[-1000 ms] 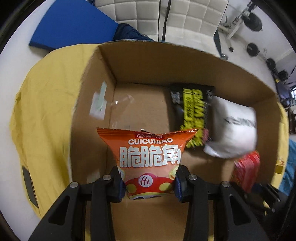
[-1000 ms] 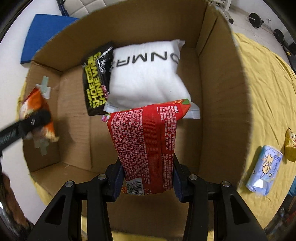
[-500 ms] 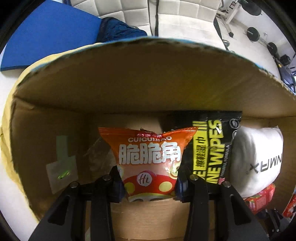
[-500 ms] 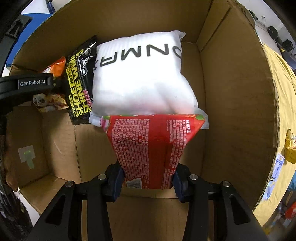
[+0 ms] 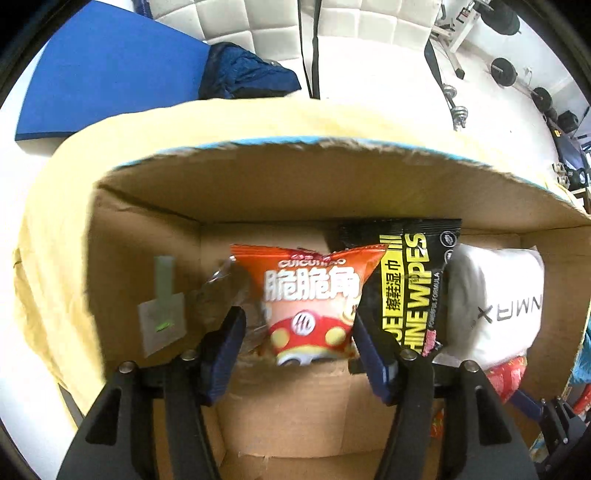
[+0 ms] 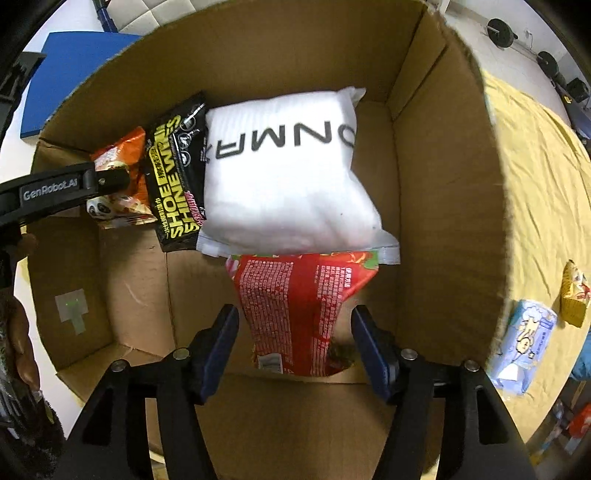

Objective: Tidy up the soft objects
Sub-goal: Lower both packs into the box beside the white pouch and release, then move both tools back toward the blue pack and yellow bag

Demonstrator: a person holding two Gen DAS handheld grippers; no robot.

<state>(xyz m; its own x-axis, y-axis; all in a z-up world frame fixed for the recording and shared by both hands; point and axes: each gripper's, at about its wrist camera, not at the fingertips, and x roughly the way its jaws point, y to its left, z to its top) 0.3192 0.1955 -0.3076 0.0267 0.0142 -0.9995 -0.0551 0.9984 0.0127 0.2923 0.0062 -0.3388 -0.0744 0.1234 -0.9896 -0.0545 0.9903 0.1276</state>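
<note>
Both grippers reach into a cardboard box [image 5: 332, 192] [image 6: 443, 166]. My left gripper [image 5: 297, 332] is open, its jaws spread wider than the orange snack bag [image 5: 314, 295] that lies between them on the box floor, beside a black shoe-wipes pack [image 5: 410, 288]. My right gripper [image 6: 293, 332] is open around a red snack bag [image 6: 295, 310] lying below a white pillow pack [image 6: 288, 166]. The orange bag [image 6: 122, 184] and the wipes pack [image 6: 177, 173] also show in the right wrist view.
The box stands on a yellow cloth [image 6: 543, 184]. A light-blue tissue pack [image 6: 524, 336] and a yellow snack bag [image 6: 572, 295] lie on the cloth right of the box. A blue mat [image 5: 103, 66] and white seats [image 5: 258, 22] are behind.
Both grippers have opened and let go of their bags inside the box. The orange bag now rests beside the wipes pack, the red bag below the white pack.
</note>
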